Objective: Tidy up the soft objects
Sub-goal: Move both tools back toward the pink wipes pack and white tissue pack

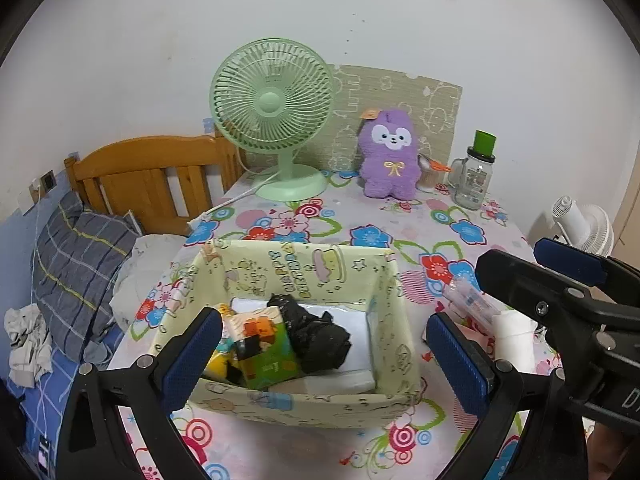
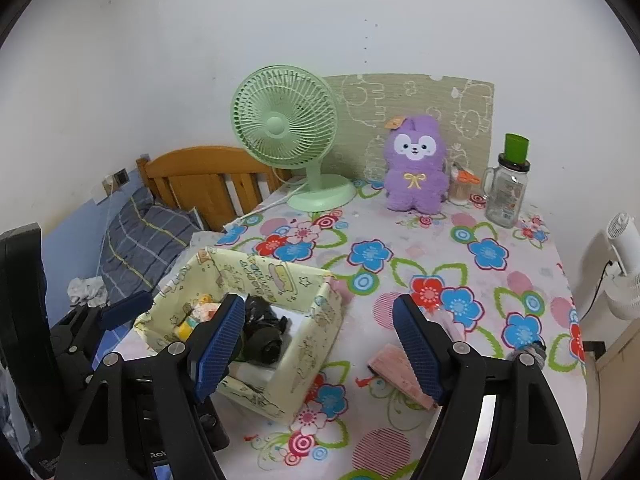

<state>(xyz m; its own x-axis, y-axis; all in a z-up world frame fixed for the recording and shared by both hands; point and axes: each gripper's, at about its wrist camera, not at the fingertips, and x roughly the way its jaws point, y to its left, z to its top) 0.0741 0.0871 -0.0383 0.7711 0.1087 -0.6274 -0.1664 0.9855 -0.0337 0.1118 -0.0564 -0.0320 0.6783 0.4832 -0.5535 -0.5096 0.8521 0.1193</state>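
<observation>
A pale yellow printed fabric box [image 1: 304, 268] stands on the flowered tablecloth [image 1: 400, 236]. Inside it lie a black soft bundle [image 1: 320, 336], a green packet [image 1: 268, 356] and a white pad [image 1: 352, 376]. My left gripper [image 1: 324, 360] hangs open just over the box's near side, gripping nothing. My right gripper [image 2: 320, 344] is open too, to the right of the box [image 2: 304, 344], with nothing between its fingers. A pink packet [image 2: 394, 368] lies on the cloth beside its right finger. A purple plush toy [image 2: 416, 164] sits upright at the back of the table.
At the back stand a green desk fan [image 1: 272, 120] with its cord and a glass jar with a green lid [image 1: 478, 172]. A bed with a wooden headboard [image 1: 148, 172] and a grey pillow lies on the left. A white fan [image 2: 620, 264] stands off the right edge.
</observation>
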